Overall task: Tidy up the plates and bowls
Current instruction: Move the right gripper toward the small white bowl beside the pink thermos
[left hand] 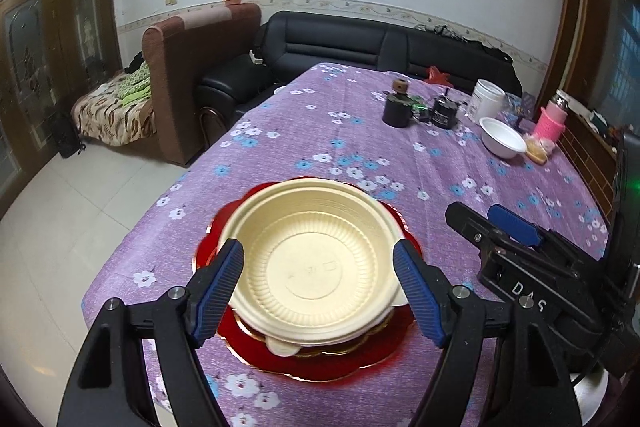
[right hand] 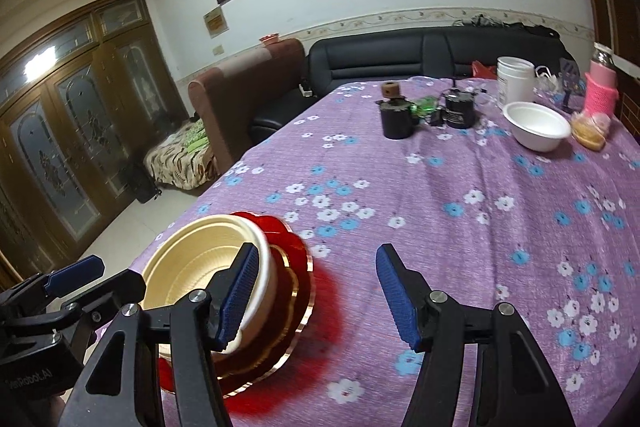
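Observation:
A cream ribbed bowl (left hand: 316, 263) sits nested on stacked cream bowls atop red plates with gold rims (left hand: 332, 359) near the table's front left. My left gripper (left hand: 318, 287) is open, its blue pads on either side of the bowl without clearly touching it. In the right wrist view the same bowl stack (right hand: 200, 267) and red plates (right hand: 292, 287) are at lower left. My right gripper (right hand: 316, 295) is open and empty, just right of the stack above the cloth. A white bowl (left hand: 503, 137) stands at the far right; it also shows in the right wrist view (right hand: 536, 125).
The table has a purple flowered cloth (right hand: 440, 207). At the far end stand a black cup (right hand: 396, 123), a black jar (right hand: 460, 111), a white tub (right hand: 515, 83), a pink bottle (right hand: 600, 87) and bagged bread (right hand: 590, 131). Sofas lie beyond; the floor drops off left.

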A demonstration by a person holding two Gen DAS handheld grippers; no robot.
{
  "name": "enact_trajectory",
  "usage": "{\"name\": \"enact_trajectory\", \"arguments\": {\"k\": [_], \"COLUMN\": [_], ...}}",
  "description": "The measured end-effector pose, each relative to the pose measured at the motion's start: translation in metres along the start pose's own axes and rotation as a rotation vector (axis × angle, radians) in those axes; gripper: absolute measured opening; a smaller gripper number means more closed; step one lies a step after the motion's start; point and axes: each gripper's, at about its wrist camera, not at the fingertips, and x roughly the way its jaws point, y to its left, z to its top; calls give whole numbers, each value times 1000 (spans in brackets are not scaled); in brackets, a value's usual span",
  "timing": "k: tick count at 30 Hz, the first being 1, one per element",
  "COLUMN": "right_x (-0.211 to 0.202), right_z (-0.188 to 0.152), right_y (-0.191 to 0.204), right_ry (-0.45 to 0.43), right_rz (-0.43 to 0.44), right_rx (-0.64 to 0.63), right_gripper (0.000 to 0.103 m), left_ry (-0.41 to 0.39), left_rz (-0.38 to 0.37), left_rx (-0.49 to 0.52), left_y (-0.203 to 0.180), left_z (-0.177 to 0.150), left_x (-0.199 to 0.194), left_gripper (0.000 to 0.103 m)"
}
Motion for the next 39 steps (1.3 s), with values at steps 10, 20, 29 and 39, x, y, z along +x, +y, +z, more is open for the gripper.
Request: {"name": "enact_trajectory", "arguments": {"k": [10,20,29,39], "right_x": [-13,-24,-20,-7], "right_z": [-4,-5,6,42], "right_y": [-55,-111,-175,-262], "right_ry": [4,10,31,27], "right_rz": [-42,-122,-232,-327], "right_rx": [97,185,271,431], "right_gripper": [67,67,66,66], "left_ry": [30,51,67,67], "left_rz": [-18,-31,-90,-232], "left_rx": [92,172,203,264], "left_y": [-46,-82,-99,-120], "left_z": [-4,-7,-10,-15], "left_x": [10,17,18,17], "left_gripper": [77,78,78,78]}}
